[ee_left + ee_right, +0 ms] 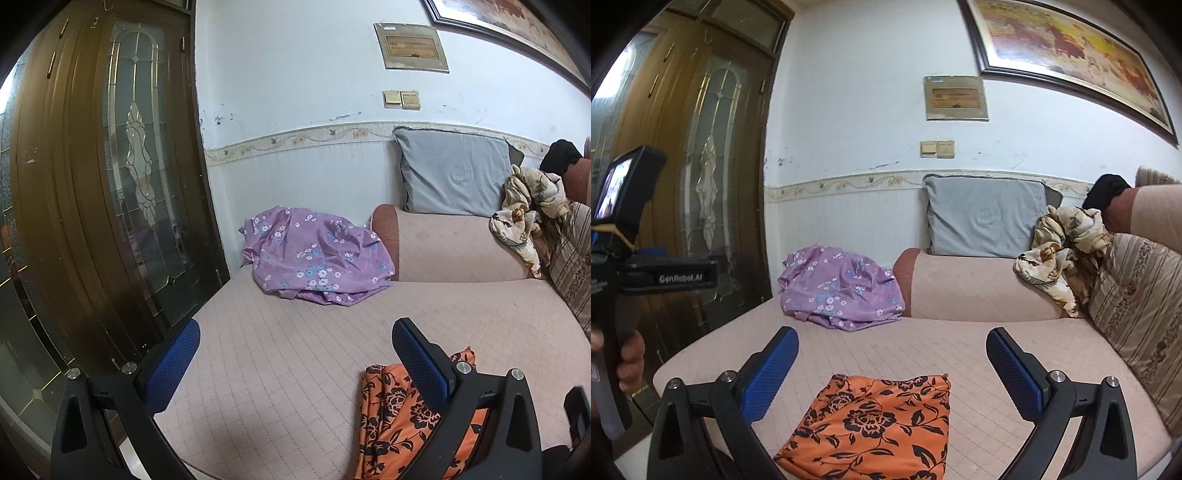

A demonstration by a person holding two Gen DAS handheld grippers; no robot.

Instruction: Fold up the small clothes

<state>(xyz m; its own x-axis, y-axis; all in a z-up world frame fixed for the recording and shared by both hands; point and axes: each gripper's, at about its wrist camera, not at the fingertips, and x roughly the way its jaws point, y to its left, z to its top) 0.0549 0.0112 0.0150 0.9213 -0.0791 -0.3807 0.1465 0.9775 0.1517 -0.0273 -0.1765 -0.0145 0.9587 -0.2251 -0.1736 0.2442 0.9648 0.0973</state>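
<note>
While my left gripper [295, 354] sits wide open and empty, the orange floral cloth [399, 417] lies lower right, behind its right finger. Over on the right wrist view, my right gripper [892, 363] is spread fully, nothing grabbed, cloth [875, 421] folded flat at bottom center on the pink sofa seat [923, 343].

A lived-in room of a home, seen across a sofa bed.

A pink quilted sofa seat [960, 354] holds a grey cushion [986, 218] at 12 o'clock; a framed painting [1071, 48] hangs at 1 o'clock, wall switches [937, 148] under it, a wooden door with leaded glass [709, 177] at 9 o'clock.
</note>
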